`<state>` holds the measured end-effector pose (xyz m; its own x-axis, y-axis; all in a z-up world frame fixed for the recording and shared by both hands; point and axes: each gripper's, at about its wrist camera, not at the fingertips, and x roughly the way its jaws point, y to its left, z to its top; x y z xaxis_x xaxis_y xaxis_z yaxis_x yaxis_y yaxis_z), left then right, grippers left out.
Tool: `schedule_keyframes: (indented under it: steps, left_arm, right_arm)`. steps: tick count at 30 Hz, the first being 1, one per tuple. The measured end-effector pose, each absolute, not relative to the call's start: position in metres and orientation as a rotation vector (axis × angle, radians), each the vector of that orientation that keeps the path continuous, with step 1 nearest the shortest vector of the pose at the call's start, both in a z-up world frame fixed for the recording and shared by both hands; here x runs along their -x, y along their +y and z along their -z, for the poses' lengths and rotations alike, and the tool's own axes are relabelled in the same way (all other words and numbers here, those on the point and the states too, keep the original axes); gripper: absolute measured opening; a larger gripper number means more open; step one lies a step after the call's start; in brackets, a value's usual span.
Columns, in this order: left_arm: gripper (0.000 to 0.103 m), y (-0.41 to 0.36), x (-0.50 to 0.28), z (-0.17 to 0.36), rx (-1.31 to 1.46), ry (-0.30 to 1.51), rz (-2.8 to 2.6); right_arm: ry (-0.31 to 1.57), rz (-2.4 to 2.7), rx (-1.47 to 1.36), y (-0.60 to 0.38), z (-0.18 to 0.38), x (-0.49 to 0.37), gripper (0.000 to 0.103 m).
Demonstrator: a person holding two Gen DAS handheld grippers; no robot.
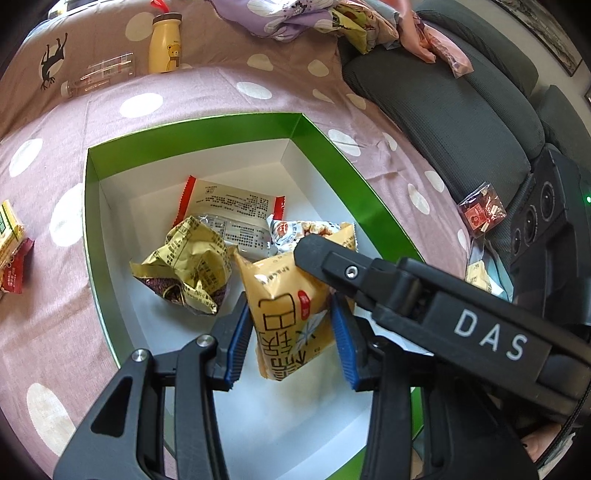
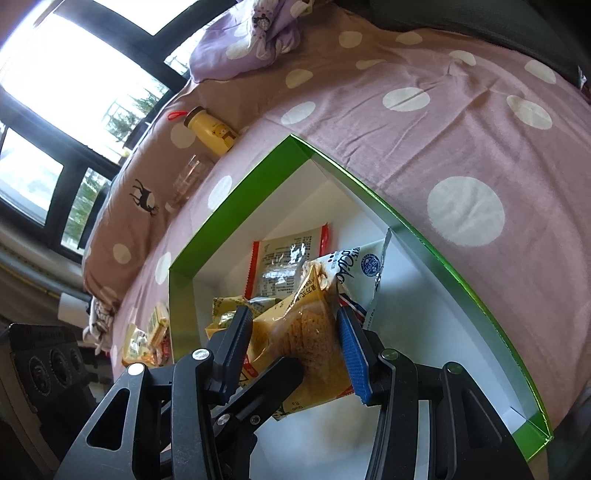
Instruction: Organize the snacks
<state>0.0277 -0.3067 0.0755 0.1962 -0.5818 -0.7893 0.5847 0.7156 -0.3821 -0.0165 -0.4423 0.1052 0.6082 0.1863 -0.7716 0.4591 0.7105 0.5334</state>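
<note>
A green box with a white inside sits on the pink dotted cloth; it also shows in the right wrist view. Both grippers are over it. My left gripper is shut on an orange-yellow snack packet, pads on both its sides. My right gripper is shut on the same packet from the other side; its finger crosses the left wrist view. In the box lie a crumpled yellow wrapper, a red-edged packet and a white-blue packet.
A yellow bear bottle and a clear bottle stand at the far edge. Loose snacks lie left of the box. A dark red packet rests on the grey sofa. Crumpled purple bedding is behind.
</note>
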Motion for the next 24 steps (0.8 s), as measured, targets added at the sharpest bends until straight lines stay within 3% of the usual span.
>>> schedule_keyframes:
  steps: [8, 11, 19, 24]
  left_arm:
    - [0.046, -0.293, -0.022, -0.086, 0.021, 1.067, 0.808]
    - [0.053, -0.278, -0.017, -0.096, 0.046, 1.033, 0.810]
    - [0.088, -0.210, 0.003, -0.128, 0.121, 0.886, 0.751]
    - [0.098, -0.151, 0.008, -0.132, 0.177, 0.833, 0.624]
  right_arm:
    - [0.886, 0.182, -0.772, -0.439, -0.115, 0.021, 0.051]
    - [0.860, 0.173, -0.750, -0.433, -0.122, 0.022, 0.058]
    - [0.762, 0.154, -0.683, -0.411, -0.144, 0.025, 0.081]
    - [0.734, 0.137, -0.642, -0.394, -0.153, 0.021, 0.086]
